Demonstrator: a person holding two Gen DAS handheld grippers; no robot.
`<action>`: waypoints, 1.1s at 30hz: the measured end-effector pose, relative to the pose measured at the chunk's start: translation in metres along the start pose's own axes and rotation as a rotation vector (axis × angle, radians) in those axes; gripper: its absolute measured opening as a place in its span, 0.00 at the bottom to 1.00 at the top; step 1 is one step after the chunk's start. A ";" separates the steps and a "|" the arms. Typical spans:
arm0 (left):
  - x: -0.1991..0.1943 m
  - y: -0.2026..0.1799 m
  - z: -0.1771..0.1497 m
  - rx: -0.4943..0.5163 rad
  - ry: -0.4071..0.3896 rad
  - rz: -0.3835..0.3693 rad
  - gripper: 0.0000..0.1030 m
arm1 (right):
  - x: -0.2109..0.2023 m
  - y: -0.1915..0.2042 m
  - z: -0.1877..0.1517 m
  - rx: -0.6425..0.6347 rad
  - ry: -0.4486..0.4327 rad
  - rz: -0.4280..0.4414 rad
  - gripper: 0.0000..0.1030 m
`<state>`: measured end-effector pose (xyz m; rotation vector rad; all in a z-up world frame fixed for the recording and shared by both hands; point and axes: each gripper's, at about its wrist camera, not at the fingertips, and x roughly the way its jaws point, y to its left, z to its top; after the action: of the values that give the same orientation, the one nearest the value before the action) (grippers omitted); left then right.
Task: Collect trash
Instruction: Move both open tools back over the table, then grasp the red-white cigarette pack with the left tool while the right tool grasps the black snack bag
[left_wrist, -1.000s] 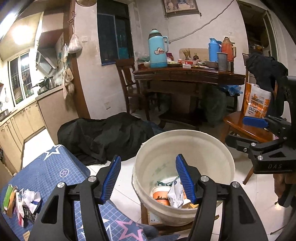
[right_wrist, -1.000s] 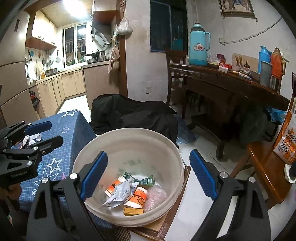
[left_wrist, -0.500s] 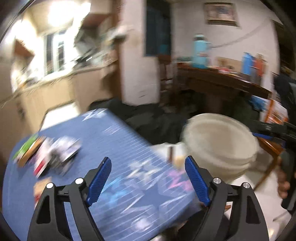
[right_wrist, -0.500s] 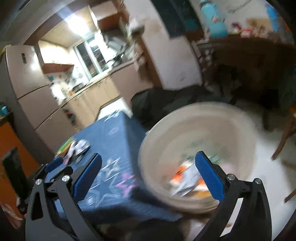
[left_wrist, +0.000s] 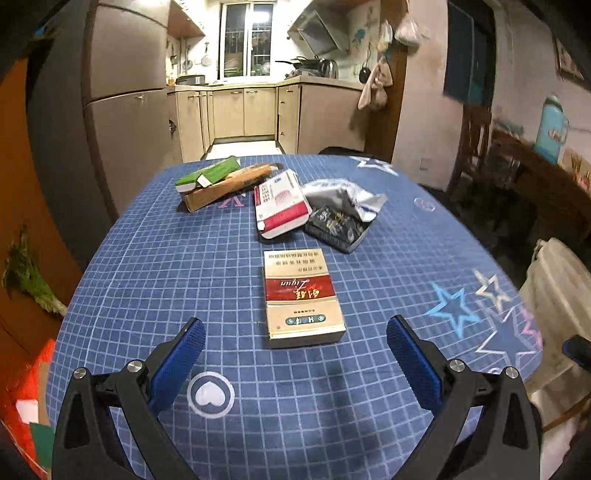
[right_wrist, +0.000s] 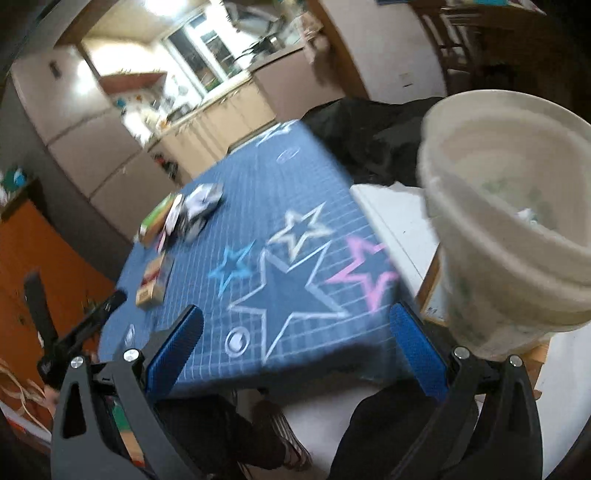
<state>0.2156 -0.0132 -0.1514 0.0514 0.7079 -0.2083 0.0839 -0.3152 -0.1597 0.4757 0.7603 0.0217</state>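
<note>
left gripper (left_wrist: 295, 354), jaws just spread wide and empty, faces a red-and-cream cigarette box (left_wrist: 301, 297).

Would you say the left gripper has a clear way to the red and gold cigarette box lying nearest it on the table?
Probably yes. The left gripper is open, its jaws just widened with nothing between them, and the cigarette box lies flat just ahead on the blue tablecloth, apart from the other trash.
</note>
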 end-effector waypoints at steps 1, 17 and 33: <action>0.004 -0.001 -0.001 0.001 0.001 0.004 0.95 | 0.001 0.003 -0.002 -0.021 0.003 -0.006 0.95; 0.063 -0.004 0.003 -0.022 0.098 -0.047 0.59 | 0.017 0.017 -0.004 -0.131 0.030 -0.009 0.95; 0.023 0.045 0.013 -0.084 -0.041 0.075 0.57 | 0.082 0.101 0.068 -0.395 -0.008 0.027 0.90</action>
<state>0.2499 0.0254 -0.1575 -0.0069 0.6720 -0.1073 0.2040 -0.2368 -0.1281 0.1102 0.7200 0.1919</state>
